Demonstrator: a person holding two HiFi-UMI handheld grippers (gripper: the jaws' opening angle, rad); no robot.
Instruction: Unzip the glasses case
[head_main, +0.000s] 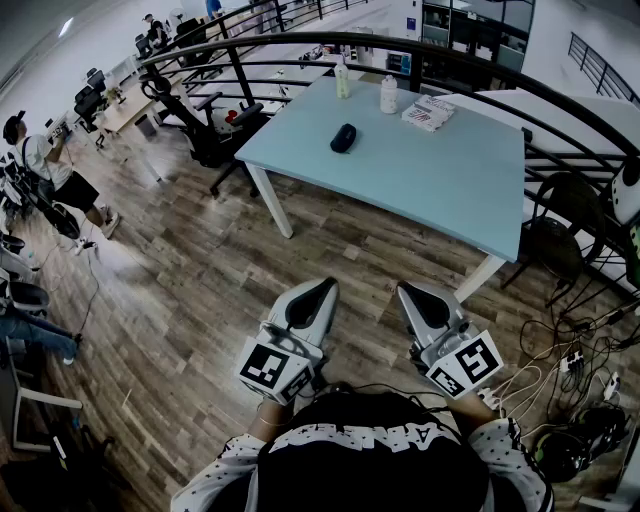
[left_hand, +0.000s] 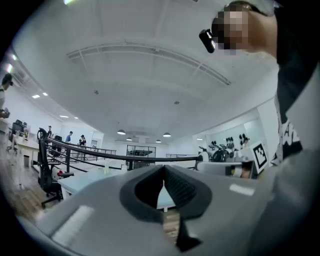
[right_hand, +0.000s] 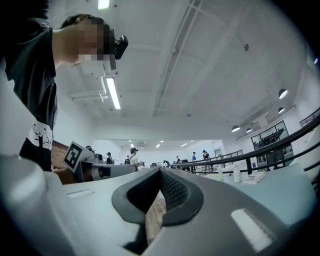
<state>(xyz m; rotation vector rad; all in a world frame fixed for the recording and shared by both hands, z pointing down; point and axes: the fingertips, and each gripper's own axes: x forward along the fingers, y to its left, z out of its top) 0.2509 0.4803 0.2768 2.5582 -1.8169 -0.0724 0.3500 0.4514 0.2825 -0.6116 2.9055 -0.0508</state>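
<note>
Resting on the light blue counter (head_main: 440, 190), the dark oval glasses case (head_main: 343, 138) lies towards the far left of the top. The state of its zip cannot be made out at this range. A slim pale bottle (head_main: 342, 78) and a white bottle (head_main: 389, 94) stand beyond the case near the far edge. A flat printed packet (head_main: 428, 113) lies to their right.

The left claw (head_main: 327, 286) is held low in front of the person, over the wood floor (head_main: 200, 280) and short of the counter's near edge. Its jaws are fully together, tips meeting, with nothing between them. The right claw (head_main: 407, 291) sits just beside it, apart from it, and points towards the counter. Its jaws are likewise pressed together and hold nothing.

Both claws are well apart from the case. A curved black railing (head_main: 480, 60) runs behind the counter.
</note>
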